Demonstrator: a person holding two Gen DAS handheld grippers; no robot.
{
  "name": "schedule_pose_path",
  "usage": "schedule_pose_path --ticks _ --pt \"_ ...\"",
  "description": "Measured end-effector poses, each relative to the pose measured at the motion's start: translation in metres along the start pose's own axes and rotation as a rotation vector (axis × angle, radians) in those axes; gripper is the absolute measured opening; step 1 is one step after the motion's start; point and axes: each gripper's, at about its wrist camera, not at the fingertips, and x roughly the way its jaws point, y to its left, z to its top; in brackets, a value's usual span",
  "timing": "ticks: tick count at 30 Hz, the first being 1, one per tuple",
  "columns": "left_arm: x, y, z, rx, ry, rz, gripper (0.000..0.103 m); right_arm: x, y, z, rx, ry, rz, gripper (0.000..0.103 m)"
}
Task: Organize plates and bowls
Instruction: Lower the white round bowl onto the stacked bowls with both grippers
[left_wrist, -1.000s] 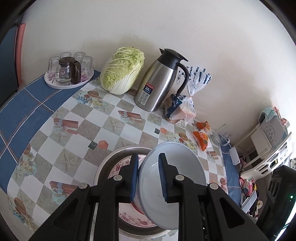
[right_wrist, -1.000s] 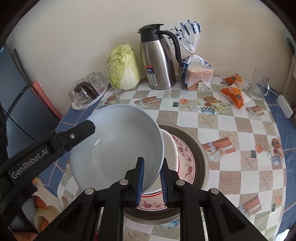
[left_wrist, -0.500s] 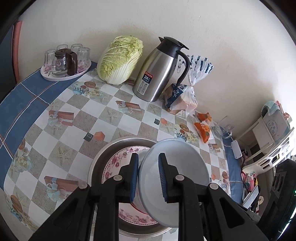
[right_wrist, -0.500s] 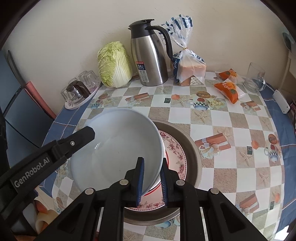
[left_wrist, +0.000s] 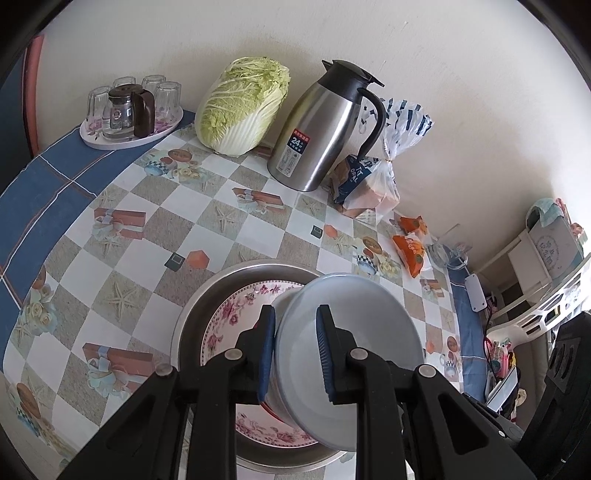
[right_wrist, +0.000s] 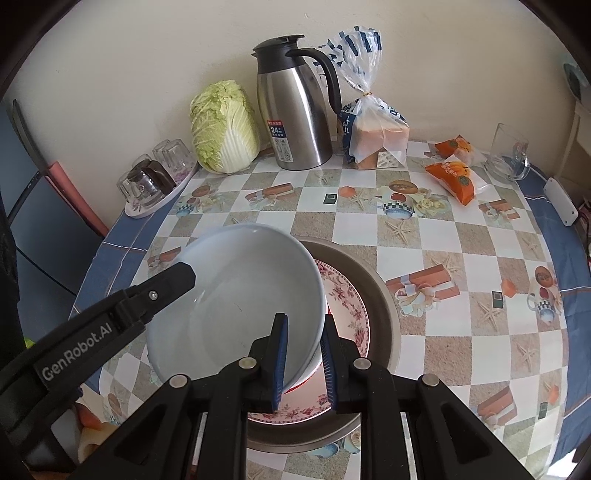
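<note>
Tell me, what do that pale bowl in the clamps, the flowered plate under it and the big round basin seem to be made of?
Pale bowl: probably glazed ceramic or melamine, going by its smooth, glossy surface.
Flowered plate: likely glazed ceramic with a printed pink floral rim.
Basin: looks like brushed steel, grey with a dull metallic sheen.

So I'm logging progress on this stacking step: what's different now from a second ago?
The pale blue bowl has sunk a little toward the floral plate in the metal basin, still tilted. Both grippers keep their hold on its rim: left gripper, right gripper. The cabbage, the thermos jug and the bread bag have not moved.
</note>
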Motion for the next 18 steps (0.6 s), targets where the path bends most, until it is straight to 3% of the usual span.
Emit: schedule_pose_path --ticks 18 --pt "0.007 0.002 0.0 -0.016 0.022 -0.001 0.022 0.011 -0.001 0.0 -0.004 0.008 -0.021 0.022"
